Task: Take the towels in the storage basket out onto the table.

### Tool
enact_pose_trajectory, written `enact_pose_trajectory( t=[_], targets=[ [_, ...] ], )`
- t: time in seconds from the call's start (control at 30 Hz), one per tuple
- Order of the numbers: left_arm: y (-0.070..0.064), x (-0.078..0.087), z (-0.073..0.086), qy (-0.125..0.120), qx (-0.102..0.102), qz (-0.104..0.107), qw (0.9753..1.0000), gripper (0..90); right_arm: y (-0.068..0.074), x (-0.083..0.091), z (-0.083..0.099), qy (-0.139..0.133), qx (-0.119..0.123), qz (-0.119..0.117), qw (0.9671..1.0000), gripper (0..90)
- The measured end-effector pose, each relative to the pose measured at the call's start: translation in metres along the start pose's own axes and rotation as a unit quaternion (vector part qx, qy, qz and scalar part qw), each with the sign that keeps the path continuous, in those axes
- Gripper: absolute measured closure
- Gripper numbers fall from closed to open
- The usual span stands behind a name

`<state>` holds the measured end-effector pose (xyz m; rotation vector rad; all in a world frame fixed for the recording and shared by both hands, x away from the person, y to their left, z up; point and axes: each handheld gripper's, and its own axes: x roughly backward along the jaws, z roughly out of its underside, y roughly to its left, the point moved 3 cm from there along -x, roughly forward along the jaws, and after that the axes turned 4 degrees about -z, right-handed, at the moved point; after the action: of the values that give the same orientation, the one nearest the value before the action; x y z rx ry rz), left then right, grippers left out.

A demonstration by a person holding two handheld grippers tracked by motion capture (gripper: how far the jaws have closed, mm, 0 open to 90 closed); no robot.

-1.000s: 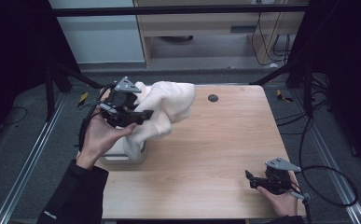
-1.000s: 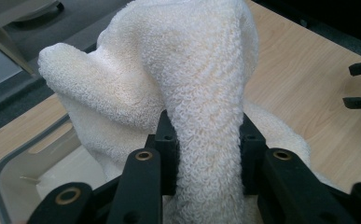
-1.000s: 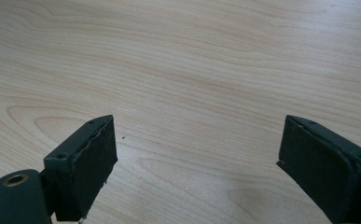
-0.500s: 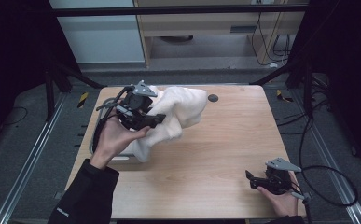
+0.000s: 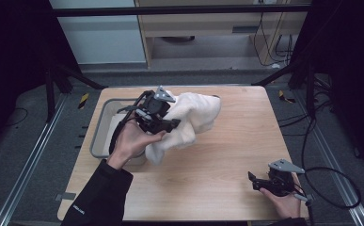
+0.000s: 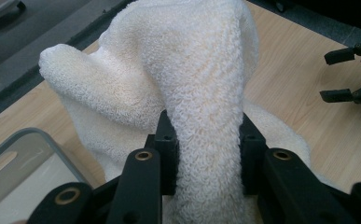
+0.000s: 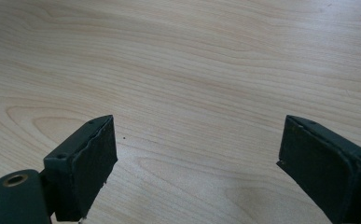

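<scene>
Since the earlier frames the left gripper (image 5: pixel 166 126) has carried the cream terry towel (image 5: pixel 191 117) rightwards, away from the grey plastic tub (image 5: pixel 100 123), so that most of the cloth now hangs over bare wood instead of over the tub. The right gripper (image 5: pixel 257 181) has not shifted from its spot near the 5 o'clock corner of the wooden table (image 5: pixel 226 160).

In the left gripper view the jaws are pinched on a thick fold of the towel (image 6: pixel 201 93), which rises between them and flops over in a hump; the rest of it droops towards the tabletop. From above, the towel sits around the table's 11 o'clock area, with its free end trailing towards 12. In its own view the right gripper (image 7: pixel 194 172) stands spread wide over plain wood grain, holding nothing.

As a judgement: the lifting-out looks done, and what is left is to set the towel down on open table, perhaps spreading or folding it with the idle gripper's help.

Whether the towel's lower edge touches the table or the tub's rim is hard to tell, since the hand and gripper cover that part. The tub's inside is partly hidden, and its near corner is cut off by the person's sleeve (image 5: pixel 95 197).
</scene>
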<state>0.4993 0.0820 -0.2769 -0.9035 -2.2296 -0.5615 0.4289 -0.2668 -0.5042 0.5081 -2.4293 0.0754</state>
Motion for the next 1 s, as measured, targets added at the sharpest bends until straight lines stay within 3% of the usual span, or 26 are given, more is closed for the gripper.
enact_pose_trajectory(
  t=[0.47,1.0],
  targets=[
    [-0.013,-0.030,0.004,0.006,0.000,0.018,0.9998,68.3,-0.001,0.000,0.000,-0.001,0.001,-0.001,1.0000,11.0],
    [-0.030,-0.064,0.013,0.032,-0.015,0.044,0.9984,68.3,-0.002,0.000,0.000,-0.002,0.002,0.001,1.0000,11.0]
  ],
)
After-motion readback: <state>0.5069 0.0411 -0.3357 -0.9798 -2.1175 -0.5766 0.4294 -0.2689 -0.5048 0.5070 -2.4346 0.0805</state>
